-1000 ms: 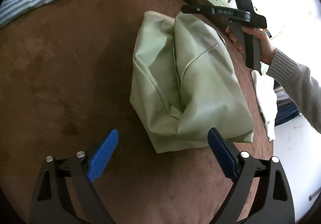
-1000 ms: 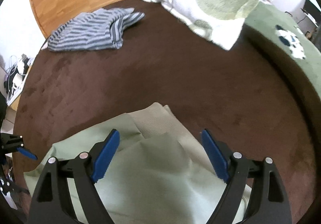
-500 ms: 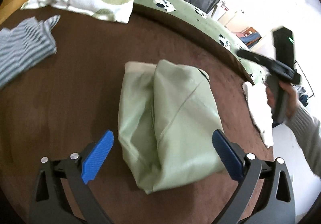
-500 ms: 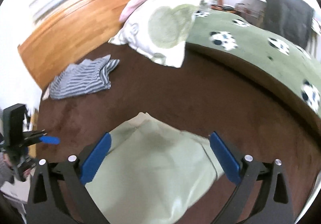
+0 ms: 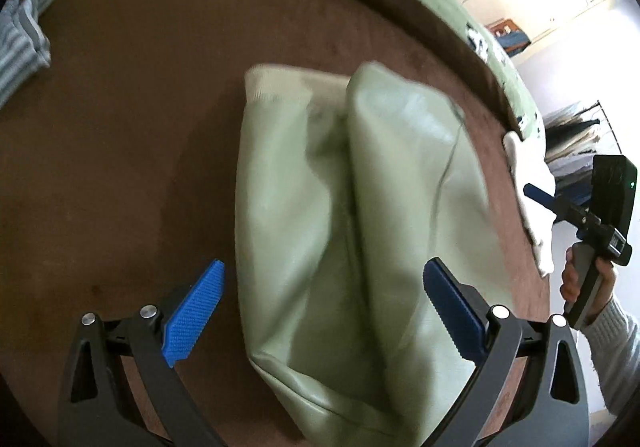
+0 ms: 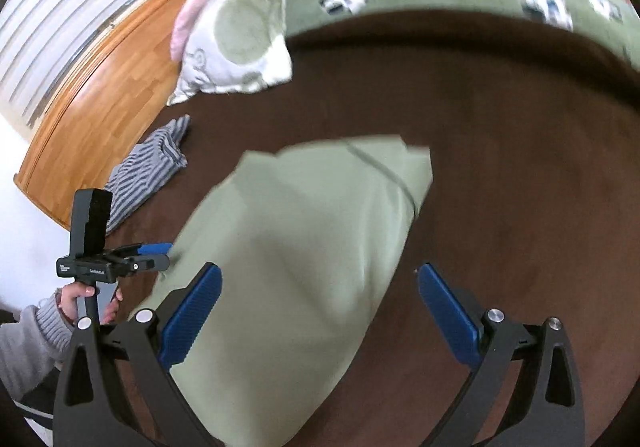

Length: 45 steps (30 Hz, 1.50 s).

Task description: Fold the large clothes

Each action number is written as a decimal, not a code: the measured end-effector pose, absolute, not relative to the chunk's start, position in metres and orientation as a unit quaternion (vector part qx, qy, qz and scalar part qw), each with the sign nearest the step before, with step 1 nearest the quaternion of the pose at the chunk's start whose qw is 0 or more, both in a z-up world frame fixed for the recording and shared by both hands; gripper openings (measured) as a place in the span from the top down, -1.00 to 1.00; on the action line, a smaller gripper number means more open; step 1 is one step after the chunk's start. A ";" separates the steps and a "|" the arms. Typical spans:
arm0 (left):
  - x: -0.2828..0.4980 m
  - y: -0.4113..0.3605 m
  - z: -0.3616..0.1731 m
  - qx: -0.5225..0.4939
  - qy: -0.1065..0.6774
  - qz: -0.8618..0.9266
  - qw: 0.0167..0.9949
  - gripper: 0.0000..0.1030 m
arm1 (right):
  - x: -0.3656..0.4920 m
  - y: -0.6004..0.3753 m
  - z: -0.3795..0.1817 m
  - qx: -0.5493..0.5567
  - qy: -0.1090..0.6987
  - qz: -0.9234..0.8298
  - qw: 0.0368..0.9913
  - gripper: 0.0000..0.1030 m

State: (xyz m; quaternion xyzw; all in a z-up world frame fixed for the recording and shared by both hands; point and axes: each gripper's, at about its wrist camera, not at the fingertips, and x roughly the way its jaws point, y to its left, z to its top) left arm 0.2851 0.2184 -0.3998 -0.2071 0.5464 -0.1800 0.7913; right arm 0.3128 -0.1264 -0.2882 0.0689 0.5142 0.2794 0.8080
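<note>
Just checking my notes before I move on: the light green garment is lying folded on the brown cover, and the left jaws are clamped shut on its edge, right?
Not quite. The light green garment does lie folded on the brown cover, but the left gripper is not clamped on it: the left wrist view shows its jaws standing wide open above the fabric, gripping nothing.

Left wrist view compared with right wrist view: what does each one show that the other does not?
Only the left wrist view shows the white cloth at the bed's edge. Only the right wrist view shows the wooden headboard and the pink pillow. Both show the folded green garment, the brown blanket, the striped garment and each other's open tongs.
</note>
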 end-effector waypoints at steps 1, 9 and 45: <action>0.284 0.219 -0.404 -0.216 0.547 -0.184 0.788 -0.87 | 0.309 -0.127 -0.296 0.077 0.517 0.278 0.806 -0.89; 0.281 0.222 -0.444 -0.287 0.557 -0.216 0.749 -0.87 | 0.303 -0.130 -0.353 0.153 0.553 0.298 0.763 -0.89; 0.309 0.176 -0.447 -0.234 0.599 -0.285 0.710 -0.35 | 0.318 -0.099 -0.380 0.116 0.583 0.323 0.737 -0.32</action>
